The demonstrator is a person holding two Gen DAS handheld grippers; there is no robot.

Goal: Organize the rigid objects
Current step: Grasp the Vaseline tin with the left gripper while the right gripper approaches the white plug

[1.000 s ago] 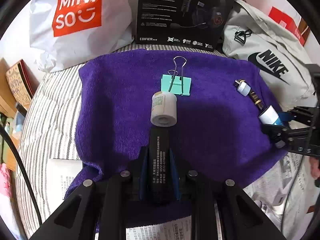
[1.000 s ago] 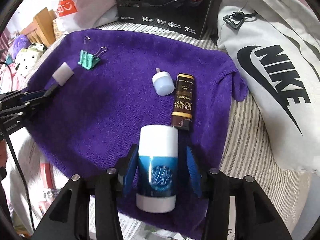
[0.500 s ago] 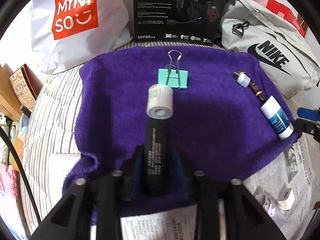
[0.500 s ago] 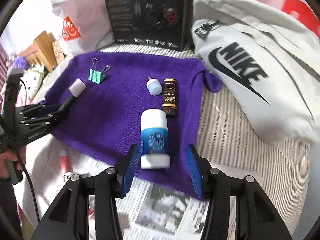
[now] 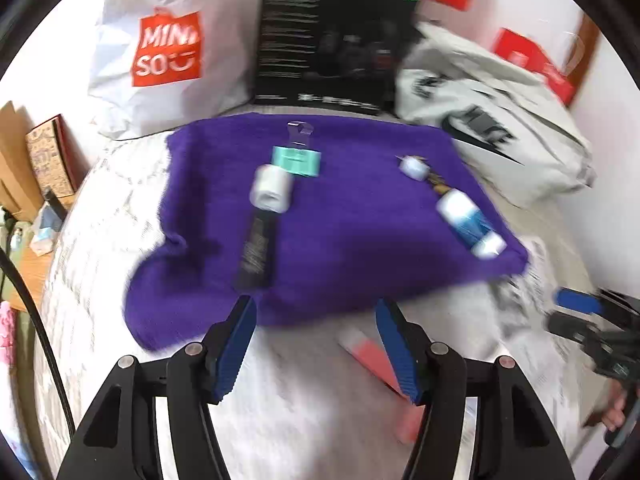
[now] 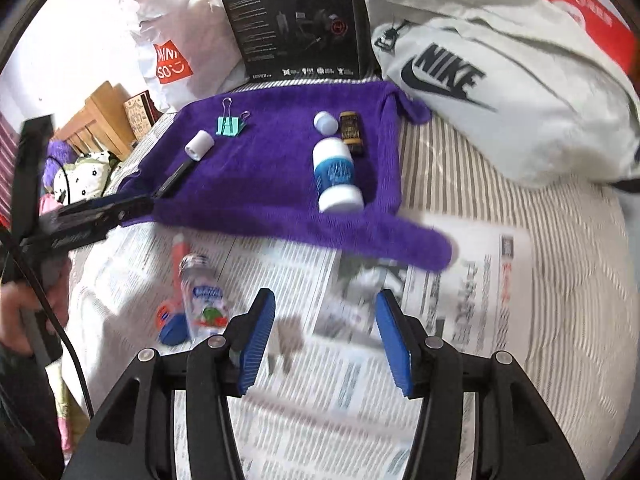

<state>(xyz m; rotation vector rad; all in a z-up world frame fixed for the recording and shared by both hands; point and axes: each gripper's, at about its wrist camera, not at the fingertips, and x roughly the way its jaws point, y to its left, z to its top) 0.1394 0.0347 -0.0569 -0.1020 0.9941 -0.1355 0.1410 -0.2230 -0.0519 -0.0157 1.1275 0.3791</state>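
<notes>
The black tube (image 5: 258,246) and blue-white bottle (image 6: 335,174) lie on the purple towel (image 6: 260,176). The left gripper (image 5: 316,346), jaws just opened, holds nothing. The right gripper (image 6: 324,344), also empty, seems about half open.

The left gripper (image 5: 316,344) is letting go of the black tube (image 5: 256,250): its fingers (image 5: 236,344), closed on the tube 1 second ago, have just been opening and are now standing apart with nothing between them, pulled back off the purple towel (image 5: 360,240) edge (the tube is lying on the towel). The right gripper (image 6: 324,344) is also backing away from the blue-and-white bottle (image 6: 336,176), now lying free on the towel, its fingers opening a little wider over the newspaper (image 6: 360,380).
</notes>
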